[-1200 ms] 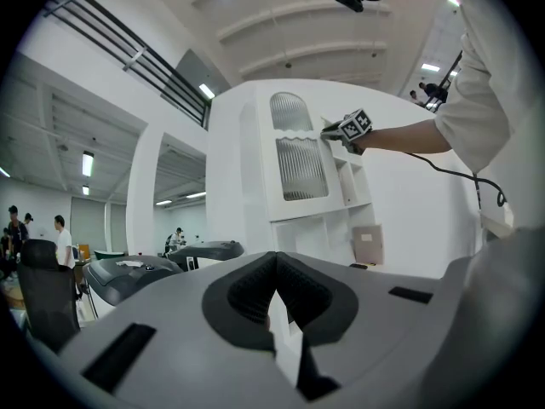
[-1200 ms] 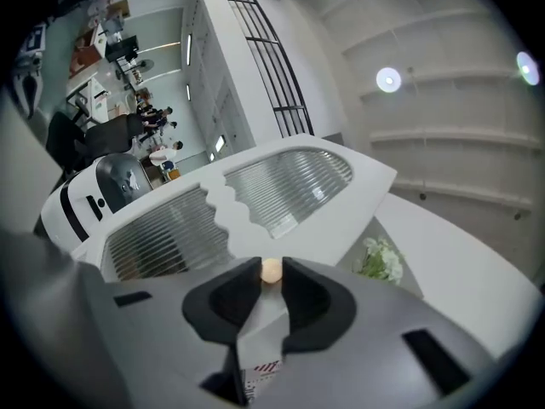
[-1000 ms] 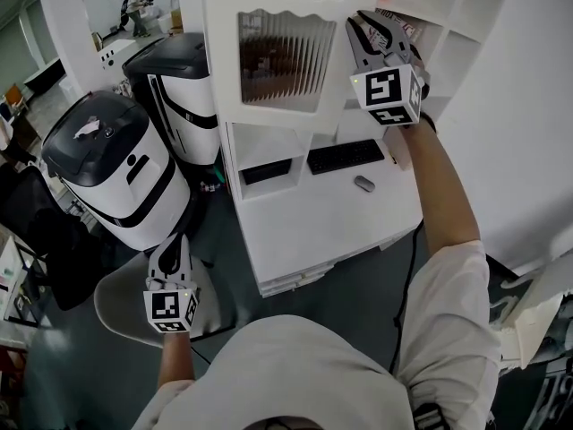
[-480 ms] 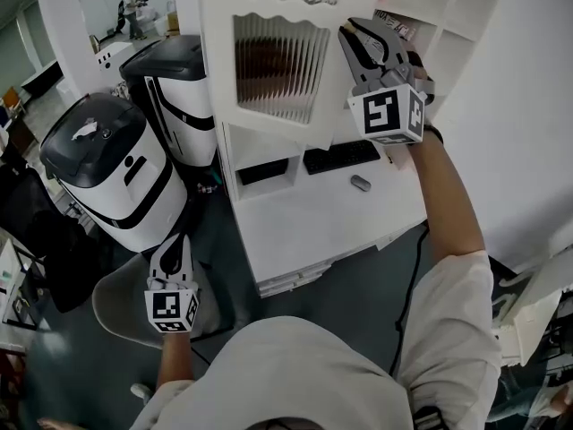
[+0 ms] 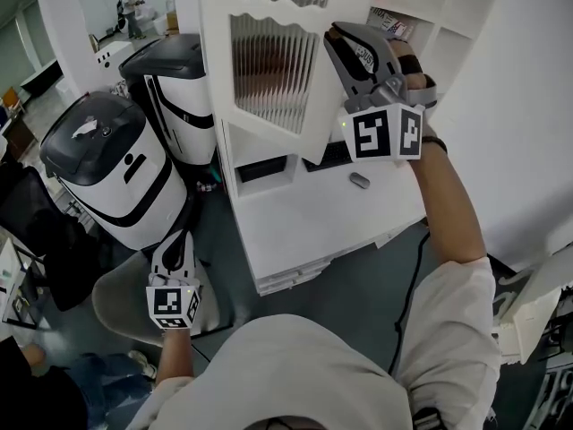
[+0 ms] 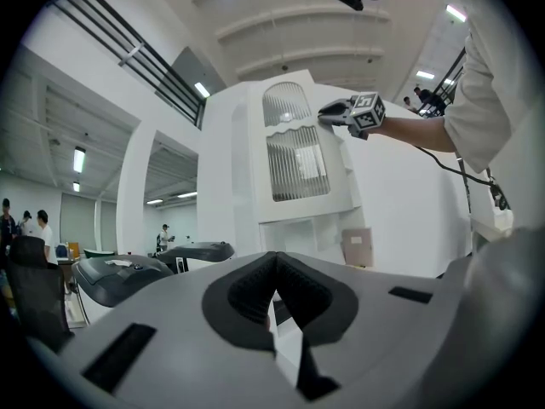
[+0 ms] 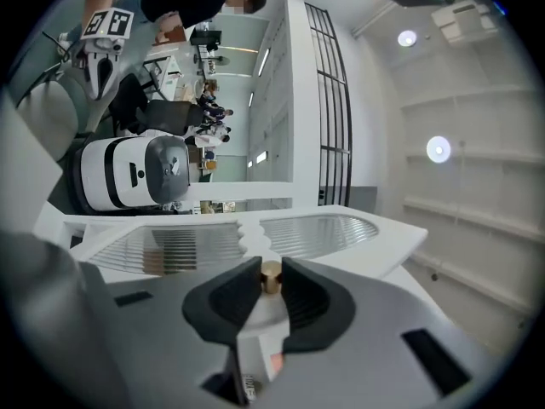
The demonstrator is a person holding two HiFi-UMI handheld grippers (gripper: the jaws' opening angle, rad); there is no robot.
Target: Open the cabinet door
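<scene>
The white cabinet door (image 5: 269, 70) with ribbed glass panes hangs partly swung out from the cabinet above the desk. In the right gripper view its small brass knob (image 7: 271, 277) sits pinched between the dark pads. My right gripper (image 5: 336, 36) is shut on that knob at the door's free edge. The left gripper view shows the door (image 6: 298, 156) and the right gripper (image 6: 351, 113) from below. My left gripper (image 5: 173, 245) hangs low at the left, far from the cabinet, jaws (image 6: 274, 292) together and holding nothing.
Under the cabinet a white desk (image 5: 313, 231) carries a black keyboard (image 5: 336, 155) and a mouse (image 5: 359, 180). Two white and black machines (image 5: 107, 168) (image 5: 179, 88) stand left of it. A grey chair seat (image 5: 116, 298) lies beneath my left gripper. Open shelves (image 5: 448, 7) are at the right.
My right gripper has moved left with the knob and rolled at the wrist. The door has swung farther out from the cabinet. The left gripper has stayed put.
</scene>
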